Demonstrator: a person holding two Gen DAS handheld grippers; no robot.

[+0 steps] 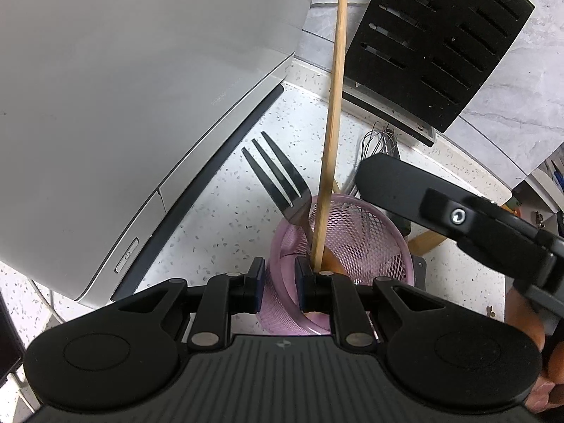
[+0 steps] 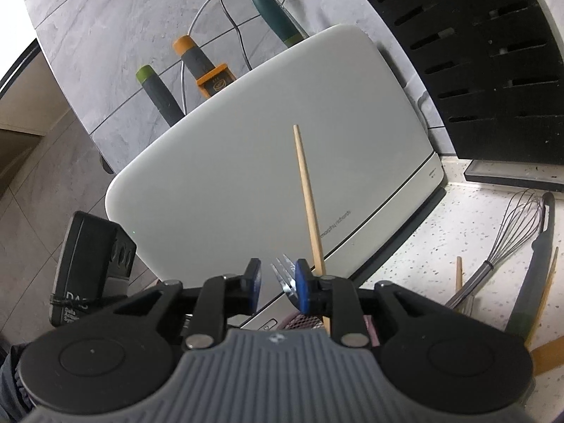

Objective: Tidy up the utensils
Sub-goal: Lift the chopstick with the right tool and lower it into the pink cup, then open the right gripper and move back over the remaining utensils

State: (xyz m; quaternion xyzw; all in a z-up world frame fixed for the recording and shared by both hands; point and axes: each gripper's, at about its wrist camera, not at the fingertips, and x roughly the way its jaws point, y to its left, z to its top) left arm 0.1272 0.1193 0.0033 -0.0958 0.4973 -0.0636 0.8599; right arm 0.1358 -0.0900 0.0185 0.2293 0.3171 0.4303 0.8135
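A pink mesh cup (image 1: 352,239) stands on the speckled counter. My left gripper (image 1: 282,282) is shut on its near rim, one finger inside and one outside. A steel fork (image 1: 278,183) stands in the cup, tines up, beside a long wooden handle (image 1: 333,105). One finger (image 1: 394,187) of my right gripper reaches in from the right, just above the cup's far rim. In the right wrist view my right gripper (image 2: 278,282) is open. The fork's tines (image 2: 286,276) show in the gap close to the right pad, and the wooden handle (image 2: 308,204) rises behind it. The cup (image 2: 306,322) lies mostly hidden below.
A grey toaster (image 2: 264,162) fills the left side, close to the cup. A black knife block (image 2: 476,53) leans at the back right. A wire whisk (image 2: 507,232), a dark turner (image 2: 535,268) and wooden tools lie on the counter to the right. Utensil handles (image 2: 158,95) stick up behind the toaster.
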